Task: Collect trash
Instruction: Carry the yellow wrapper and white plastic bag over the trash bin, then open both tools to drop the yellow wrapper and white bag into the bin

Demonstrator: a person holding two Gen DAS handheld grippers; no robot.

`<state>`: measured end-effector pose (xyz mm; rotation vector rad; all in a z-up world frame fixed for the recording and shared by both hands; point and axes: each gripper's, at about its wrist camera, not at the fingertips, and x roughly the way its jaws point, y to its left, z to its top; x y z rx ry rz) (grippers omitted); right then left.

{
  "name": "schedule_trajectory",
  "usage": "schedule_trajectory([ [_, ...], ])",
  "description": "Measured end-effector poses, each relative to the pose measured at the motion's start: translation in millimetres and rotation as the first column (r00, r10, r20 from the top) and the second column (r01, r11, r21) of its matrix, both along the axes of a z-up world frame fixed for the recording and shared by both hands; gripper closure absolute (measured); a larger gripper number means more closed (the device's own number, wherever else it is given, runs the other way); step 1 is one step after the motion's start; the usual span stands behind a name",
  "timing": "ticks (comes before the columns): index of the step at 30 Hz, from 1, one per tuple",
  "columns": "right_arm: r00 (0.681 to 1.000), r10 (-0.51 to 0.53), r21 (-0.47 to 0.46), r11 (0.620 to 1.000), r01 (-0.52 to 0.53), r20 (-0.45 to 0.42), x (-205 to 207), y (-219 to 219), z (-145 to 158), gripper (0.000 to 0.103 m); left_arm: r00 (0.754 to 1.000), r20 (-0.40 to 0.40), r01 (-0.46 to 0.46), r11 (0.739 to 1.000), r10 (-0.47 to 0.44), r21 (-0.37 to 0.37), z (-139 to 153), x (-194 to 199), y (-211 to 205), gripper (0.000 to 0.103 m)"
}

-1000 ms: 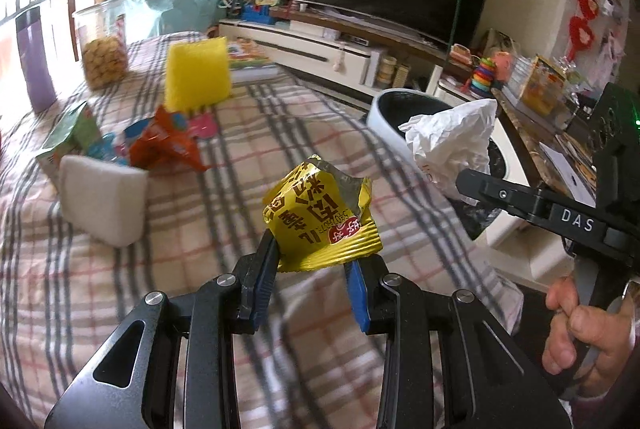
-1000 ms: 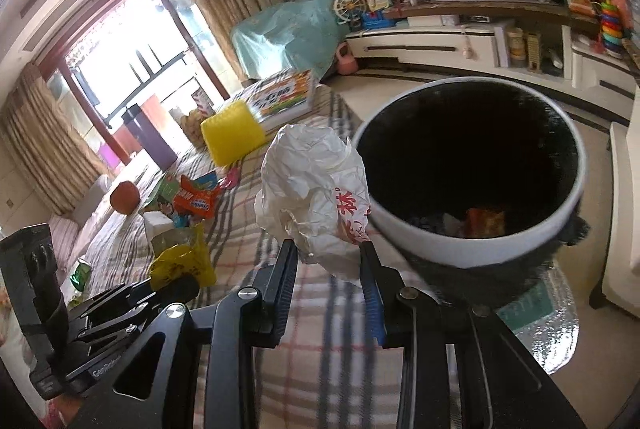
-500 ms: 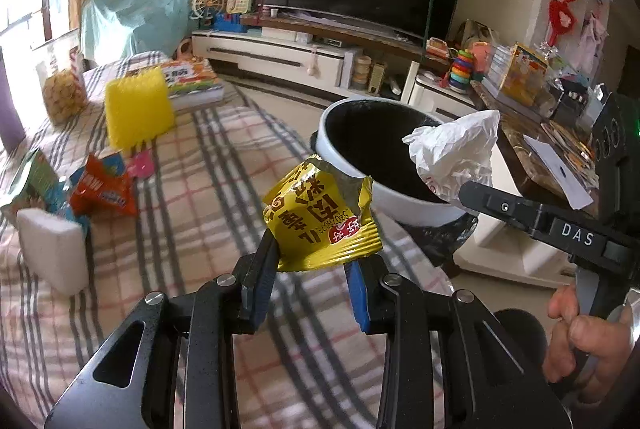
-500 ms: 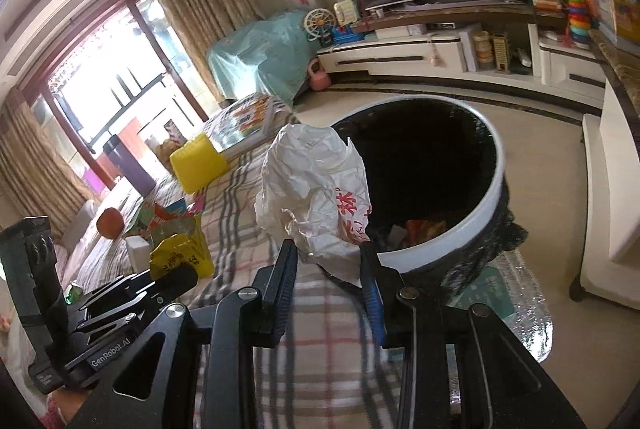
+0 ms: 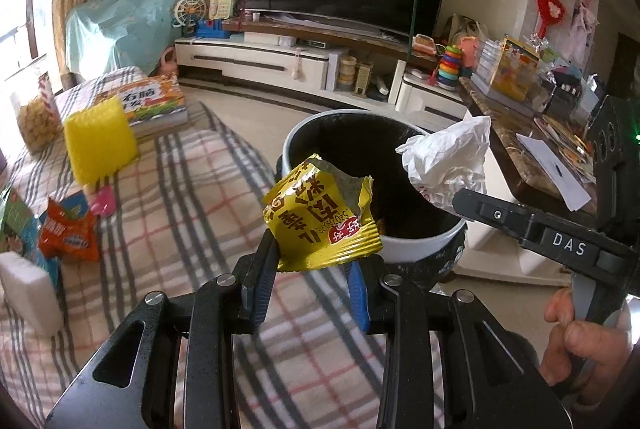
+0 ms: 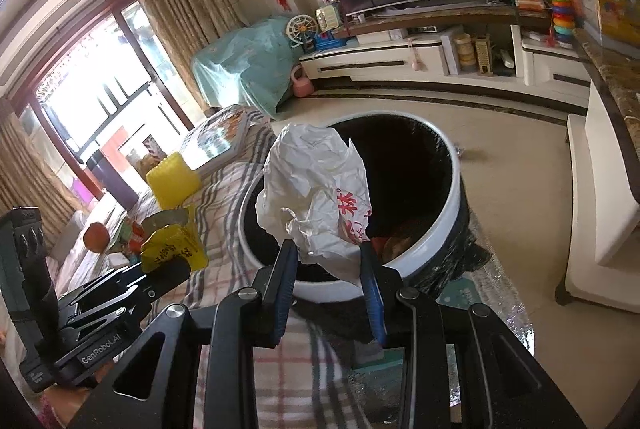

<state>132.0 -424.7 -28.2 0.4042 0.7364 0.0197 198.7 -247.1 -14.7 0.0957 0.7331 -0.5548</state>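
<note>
My left gripper is shut on a torn yellow snack wrapper, held up at the near rim of the round bin, which has a white rim and a black inside. My right gripper is shut on a crumpled white plastic bag with red print, just over the bin's near edge. The white bag also shows at right in the left wrist view, over the bin. The yellow wrapper shows at left in the right wrist view. Some trash lies in the bin's bottom.
On the plaid-covered surface lie an orange snack bag, a yellow sponge block, a white block, a book and a jar of snacks. A TV cabinet stands behind; a low white shelf is right of the bin.
Both grippers have carried their trash from over the plaid surface towards the bin, which now looms larger and sits just behind the wrapper and the bag. Both grips are unchanged.
</note>
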Motion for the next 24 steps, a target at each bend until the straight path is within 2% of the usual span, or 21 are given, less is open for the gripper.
schedule_trajectory([
  [24,0.999,-0.032,-0.008,0.999,0.032,-0.026,30.4,-29.1,-0.8,0.071,1.0,-0.001,0.029,0.999,-0.029,0.035,3.1,29.6,-46.5,0.071],
])
